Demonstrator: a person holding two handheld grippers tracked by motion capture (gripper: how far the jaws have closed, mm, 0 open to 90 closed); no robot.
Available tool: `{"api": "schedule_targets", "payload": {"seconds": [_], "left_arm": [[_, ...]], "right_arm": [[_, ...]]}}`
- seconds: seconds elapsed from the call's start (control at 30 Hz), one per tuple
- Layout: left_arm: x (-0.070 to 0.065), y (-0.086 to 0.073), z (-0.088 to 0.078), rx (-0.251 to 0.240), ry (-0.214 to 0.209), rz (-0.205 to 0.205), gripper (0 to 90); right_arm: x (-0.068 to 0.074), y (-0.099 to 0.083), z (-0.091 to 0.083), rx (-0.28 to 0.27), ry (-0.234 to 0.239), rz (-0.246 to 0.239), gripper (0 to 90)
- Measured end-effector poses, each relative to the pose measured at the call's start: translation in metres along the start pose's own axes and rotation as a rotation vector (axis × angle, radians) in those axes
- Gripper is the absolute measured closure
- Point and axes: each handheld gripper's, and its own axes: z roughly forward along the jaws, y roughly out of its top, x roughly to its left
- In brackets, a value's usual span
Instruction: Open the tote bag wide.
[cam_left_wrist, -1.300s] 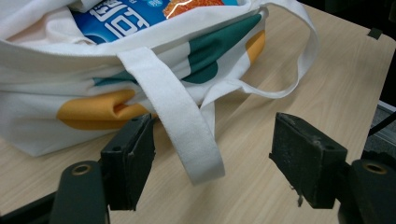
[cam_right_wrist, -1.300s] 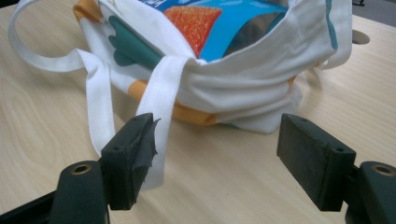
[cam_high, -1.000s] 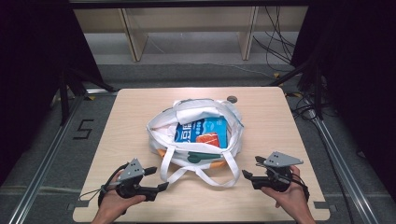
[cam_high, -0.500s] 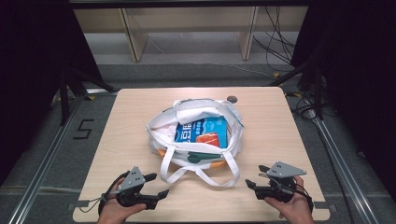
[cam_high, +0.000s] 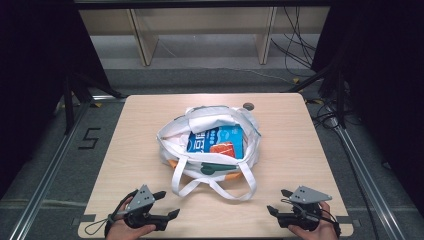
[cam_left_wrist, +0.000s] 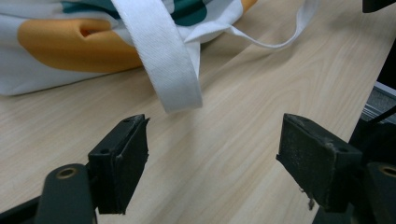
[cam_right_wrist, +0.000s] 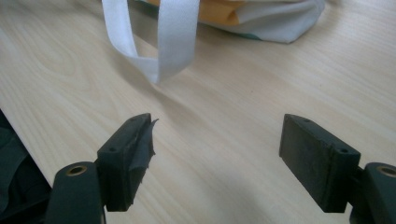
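A: What changed since a second ago?
B: Both grippers pulled back to the near table edge (cam_high: 320, 150). Left gripper (cam_high: 167, 205) and right gripper (cam_high: 277, 201) both spread wide, nothing between them.
A: Bag?
B: Tote bag (cam_high: 212, 172) mid-table, well ahead of both, between them; blue packet (cam_high: 216, 141) inside. Straps (cam_high: 220, 186) trail toward the grippers, no contact.
A: Anything unclear?
B: Rest of the contents covered by fabric; hands cropped at the frame bottom.
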Motion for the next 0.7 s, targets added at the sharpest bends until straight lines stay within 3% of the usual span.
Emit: {"api": "schedule_targets", "payload": {"seconds": [0.07, 0.17, 0.2, 0.27, 0.33, 0.47, 0.53, 0.6, 0.7], "left_arm": [[-0.004, -0.002, 0.002, -0.010, -0.004, -0.018, 23.0], [-0.003, -0.002, 0.003, 0.001, -0.006, -0.001, 22.5], [-0.003, -0.002, 0.003, 0.001, -0.007, -0.002, 22.6], [-0.003, -0.003, 0.003, 0.001, -0.002, -0.006, 22.3], [-0.001, -0.003, 0.003, 0.008, -0.001, 0.004, 22.2], [-0.002, -0.003, 0.004, -0.005, -0.003, -0.017, 22.1], [0.001, -0.003, 0.003, 0.009, 0.003, 0.029, 22.0], [-0.001, -0.004, 0.004, 0.001, 0.006, -0.010, 22.0], [-0.001, -0.004, 0.004, -0.001, 0.006, -0.015, 22.0]], "right_arm": [[0.000, -0.004, -0.001, 0.008, 0.006, 0.009, 27.1], [0.000, -0.009, -0.002, 0.004, 0.002, -0.002, 27.1], [0.003, -0.010, -0.003, 0.012, 0.004, 0.032, 27.1], [0.001, -0.012, -0.004, 0.005, -0.002, -0.001, 27.1], [0.001, -0.013, -0.004, 0.007, 0.007, 0.006, 27.1], [0.002, -0.013, -0.004, 0.016, 0.004, -0.001, 27.1], [0.001, -0.014, -0.003, 0.019, 0.006, 0.004, 27.1], [0.000, -0.014, -0.002, 0.008, -0.003, -0.002, 27.1], [0.001, -0.014, -0.003, 0.018, -0.004, 0.003, 27.1]]}}
